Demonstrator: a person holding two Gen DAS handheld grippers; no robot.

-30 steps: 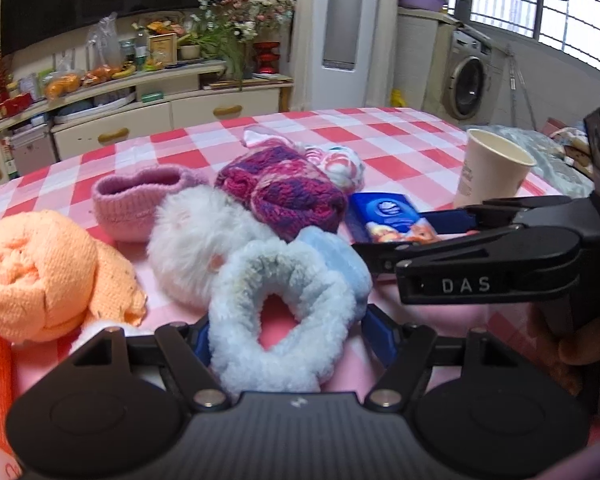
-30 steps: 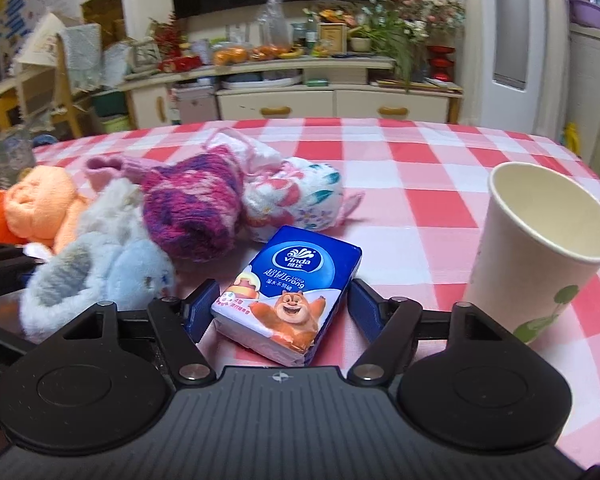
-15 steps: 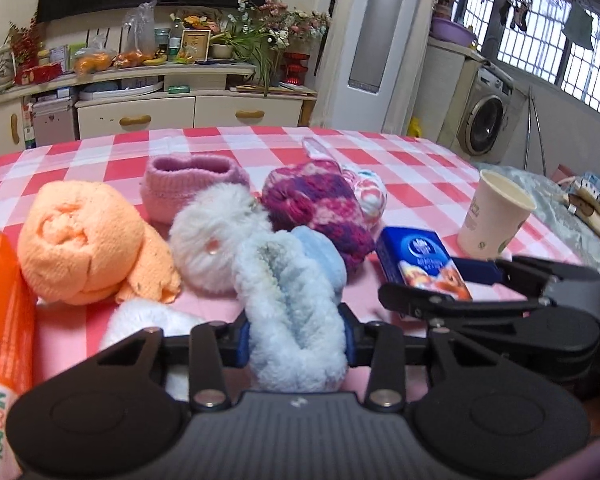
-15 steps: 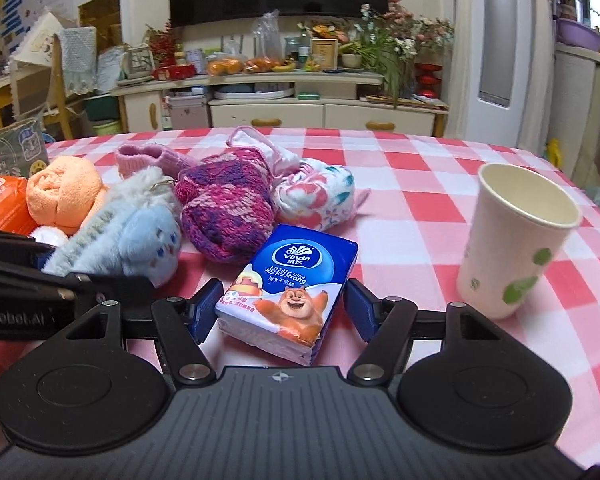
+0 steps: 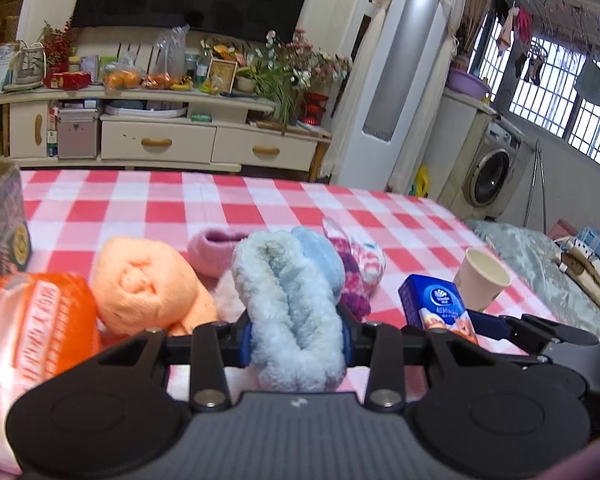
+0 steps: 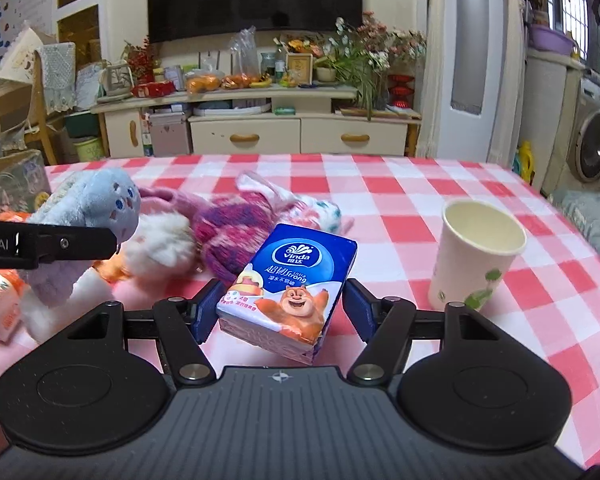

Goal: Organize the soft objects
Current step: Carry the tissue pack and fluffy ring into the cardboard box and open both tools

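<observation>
The left gripper (image 5: pixel 296 338) is squeezing a fluffy light-blue plush slipper (image 5: pixel 290 312) between its blue pads, its jaws drawn in tight against the fur on both sides, and the slipper is bulging out ahead of them and sitting clear of the red-and-white checked tablecloth (image 5: pixel 148 204). Just left of those jaws a rolled peach knitted piece (image 5: pixel 140 288) and an orange packet (image 5: pixel 32 320) are lying; beyond the jaws a pink knitted bootie (image 5: pixel 216 250) and a purple knitted piece (image 5: pixel 354 280) are resting. The right gripper (image 6: pixel 278 310) is gripping a blue Vinda tissue pack (image 6: pixel 290 280), its jaws standing wide with the pads against the pack's two sides, the pack tilting between them above the cloth. To the right of these jaws a paper cup (image 6: pixel 476 258) is standing upright. To their left the left gripper's black finger and the slipper are showing.
</observation>
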